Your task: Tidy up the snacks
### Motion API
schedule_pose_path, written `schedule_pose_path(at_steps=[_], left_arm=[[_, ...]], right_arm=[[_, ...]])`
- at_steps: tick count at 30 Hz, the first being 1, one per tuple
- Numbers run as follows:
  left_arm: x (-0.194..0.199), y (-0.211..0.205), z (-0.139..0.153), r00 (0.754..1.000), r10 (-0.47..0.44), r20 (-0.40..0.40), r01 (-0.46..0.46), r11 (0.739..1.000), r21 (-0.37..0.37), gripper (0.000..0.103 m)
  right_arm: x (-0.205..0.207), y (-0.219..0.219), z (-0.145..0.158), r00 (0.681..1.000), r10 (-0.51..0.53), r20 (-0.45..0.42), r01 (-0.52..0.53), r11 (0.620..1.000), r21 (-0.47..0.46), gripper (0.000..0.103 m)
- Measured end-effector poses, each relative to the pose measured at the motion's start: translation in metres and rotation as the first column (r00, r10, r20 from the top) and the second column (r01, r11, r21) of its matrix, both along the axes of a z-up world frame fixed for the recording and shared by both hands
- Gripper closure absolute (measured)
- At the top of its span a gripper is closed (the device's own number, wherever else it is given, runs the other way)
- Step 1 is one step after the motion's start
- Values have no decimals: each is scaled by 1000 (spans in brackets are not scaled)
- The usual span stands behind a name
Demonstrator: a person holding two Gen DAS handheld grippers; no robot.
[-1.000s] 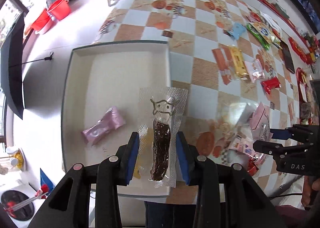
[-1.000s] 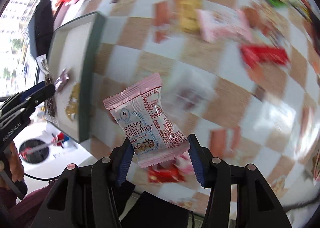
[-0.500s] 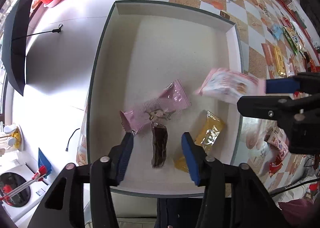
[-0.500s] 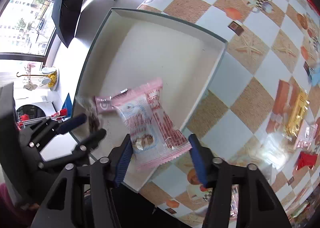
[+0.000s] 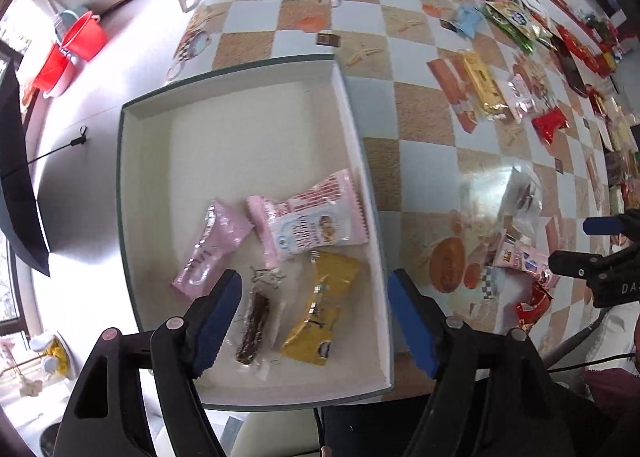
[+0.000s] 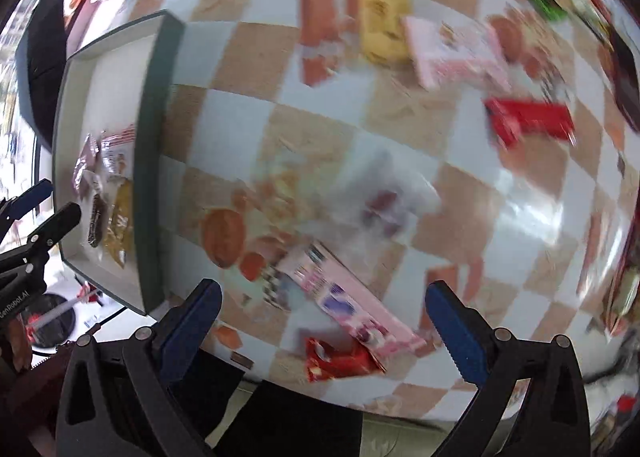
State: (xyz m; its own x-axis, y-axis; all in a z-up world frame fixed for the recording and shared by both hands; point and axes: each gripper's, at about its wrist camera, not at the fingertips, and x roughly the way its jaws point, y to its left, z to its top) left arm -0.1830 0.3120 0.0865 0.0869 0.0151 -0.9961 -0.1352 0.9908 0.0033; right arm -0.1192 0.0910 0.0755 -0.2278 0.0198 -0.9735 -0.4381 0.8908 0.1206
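A white box with a dark green rim sits at the table's left edge. Inside lie a pink-and-white cranberry snack bag, a pink packet, a dark meat stick in clear wrap and a yellow packet. My left gripper is open and empty above the box's near end. My right gripper is open and empty over the table's front edge, above a pink packet and a red packet. The box also shows in the right wrist view.
Many loose snacks lie on the checkered table: a yellow bar, a red packet, a clear packet, green and blue packets at the far right. Red buckets and a black umbrella are on the floor at left.
Both grippers opened and let go: the meat stick and the cranberry bag now lie in the box. The right gripper swung back over the table's loose snacks.
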Motion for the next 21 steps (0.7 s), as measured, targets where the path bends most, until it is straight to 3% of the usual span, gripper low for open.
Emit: schedule_pose_path(at_steps=[5, 10, 16, 21], left_arm=[[17, -53, 3, 992, -121, -16, 122, 992, 31, 24], [26, -105, 1, 968, -242, -66, 247, 965, 87, 24], [20, -150, 2, 925, -368, -94, 378, 913, 152, 24], [18, -153, 6, 928, -358, -102, 372, 910, 186, 24]], right_arm=[[-19, -88, -5, 985, -174, -15, 173, 984, -37, 0], [-34, -154, -15, 946, -316, -70, 313, 948, -56, 0], [-41, -185, -17, 925, -367, -98, 365, 930, -44, 0], [-41, -191, -25, 921, -370, -126, 370, 929, -28, 0]])
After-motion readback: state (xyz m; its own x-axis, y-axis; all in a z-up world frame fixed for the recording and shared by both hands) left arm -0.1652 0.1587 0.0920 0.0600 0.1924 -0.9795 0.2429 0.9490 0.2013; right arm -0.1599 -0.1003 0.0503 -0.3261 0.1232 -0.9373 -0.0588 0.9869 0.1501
